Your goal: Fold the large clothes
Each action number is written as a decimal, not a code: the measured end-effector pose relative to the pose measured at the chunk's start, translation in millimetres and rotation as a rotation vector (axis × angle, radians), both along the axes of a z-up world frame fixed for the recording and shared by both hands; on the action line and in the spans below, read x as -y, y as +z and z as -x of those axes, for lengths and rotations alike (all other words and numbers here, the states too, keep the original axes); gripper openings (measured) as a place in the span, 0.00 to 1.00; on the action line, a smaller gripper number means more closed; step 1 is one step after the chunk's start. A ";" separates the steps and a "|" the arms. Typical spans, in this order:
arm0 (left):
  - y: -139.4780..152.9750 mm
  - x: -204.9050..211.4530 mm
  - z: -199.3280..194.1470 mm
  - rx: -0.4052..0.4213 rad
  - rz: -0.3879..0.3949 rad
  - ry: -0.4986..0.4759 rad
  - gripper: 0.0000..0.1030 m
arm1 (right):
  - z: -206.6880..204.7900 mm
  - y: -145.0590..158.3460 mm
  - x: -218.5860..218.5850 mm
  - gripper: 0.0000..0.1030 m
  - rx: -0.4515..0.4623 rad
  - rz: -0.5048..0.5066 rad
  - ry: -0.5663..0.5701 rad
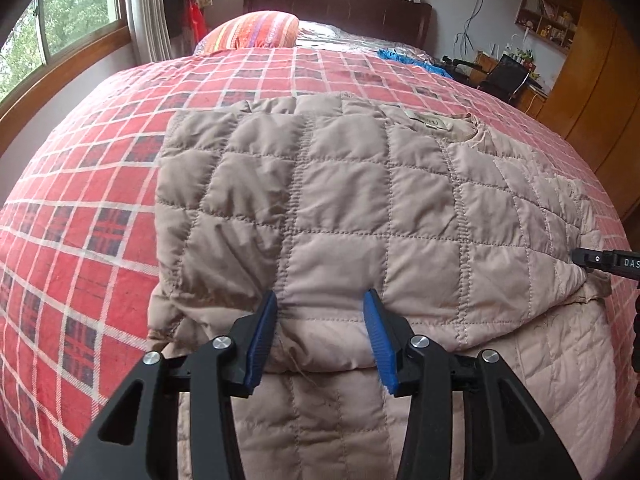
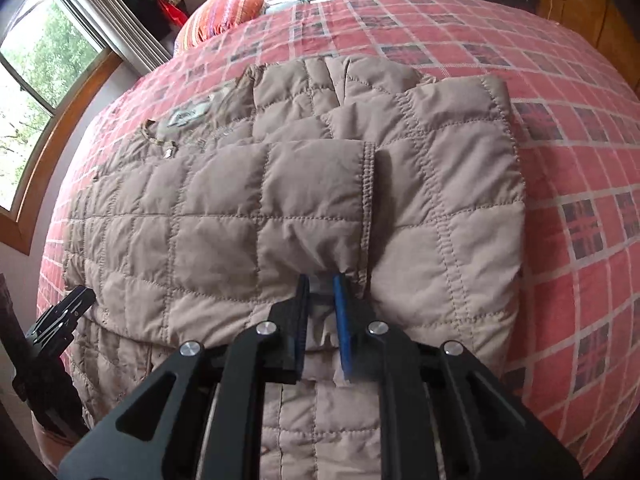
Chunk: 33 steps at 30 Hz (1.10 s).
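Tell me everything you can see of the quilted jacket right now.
The quilted jacket is beige, puffy, stitched in squares, and lies partly folded on the red plaid bedspread. Its collar with a sewn label faces up towards the pillow end. A folded upper layer rests on a lower layer nearer the cameras. The right hand-held gripper pinches that fold's edge; the left hand-held gripper is open at the fold's near edge, not gripping.
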State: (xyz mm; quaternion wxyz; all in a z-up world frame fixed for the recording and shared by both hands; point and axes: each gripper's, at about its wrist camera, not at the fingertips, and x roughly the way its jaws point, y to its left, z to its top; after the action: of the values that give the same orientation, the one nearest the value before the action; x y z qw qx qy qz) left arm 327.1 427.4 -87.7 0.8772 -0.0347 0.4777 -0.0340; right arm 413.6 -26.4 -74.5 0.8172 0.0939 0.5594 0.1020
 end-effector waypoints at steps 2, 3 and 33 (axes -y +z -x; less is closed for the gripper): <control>14.8 -6.4 18.7 0.016 0.005 -0.011 0.45 | 24.8 19.2 8.2 0.24 0.051 -0.034 0.031; 21.5 -9.9 29.0 0.026 0.004 -0.021 0.49 | 37.3 26.5 12.3 0.26 0.070 -0.043 0.044; -19.6 -106.9 298.2 -0.065 0.165 0.041 0.65 | 313.1 -16.1 113.5 0.60 0.019 -0.135 0.051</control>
State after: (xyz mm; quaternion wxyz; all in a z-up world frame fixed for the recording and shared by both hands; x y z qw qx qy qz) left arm 28.9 534.3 -107.3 0.8558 -0.1178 0.5009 -0.0541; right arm 100.5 -139.8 -90.7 0.8113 0.1333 0.5458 0.1613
